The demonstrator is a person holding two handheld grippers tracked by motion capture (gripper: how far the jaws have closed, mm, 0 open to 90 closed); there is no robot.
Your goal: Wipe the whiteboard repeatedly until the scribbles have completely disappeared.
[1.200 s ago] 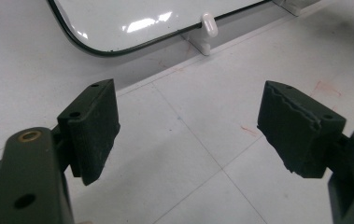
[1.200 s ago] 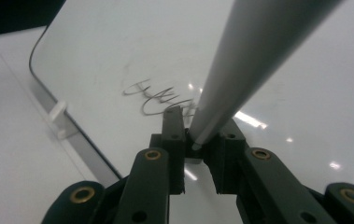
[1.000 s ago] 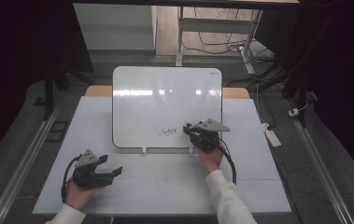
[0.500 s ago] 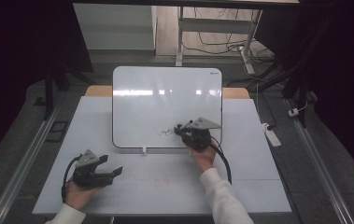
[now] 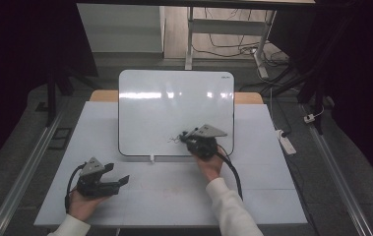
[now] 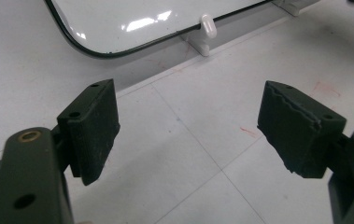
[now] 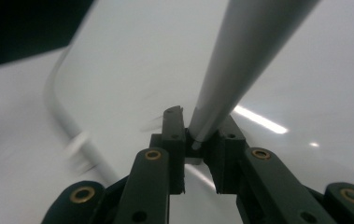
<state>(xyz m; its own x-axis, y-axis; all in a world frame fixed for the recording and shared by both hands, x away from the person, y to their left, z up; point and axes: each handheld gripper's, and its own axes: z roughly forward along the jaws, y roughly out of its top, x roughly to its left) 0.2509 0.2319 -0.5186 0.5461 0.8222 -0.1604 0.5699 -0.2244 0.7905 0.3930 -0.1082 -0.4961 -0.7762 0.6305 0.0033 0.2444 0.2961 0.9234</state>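
The right gripper is pinching a long grey marker pen tight between its black jaws. The pen's tip rests on the big white shiny whiteboard, near its near right corner. Small dark scribbles sit just left of the tip. It looks like the drawing step is under way. The next move calls for sliding the pen gently across the board while keeping the tip down and the hold tight.

The left gripper rests on the pale grey table, near the left, well apart from the board. Its jaws are spread wide with nothing between them.
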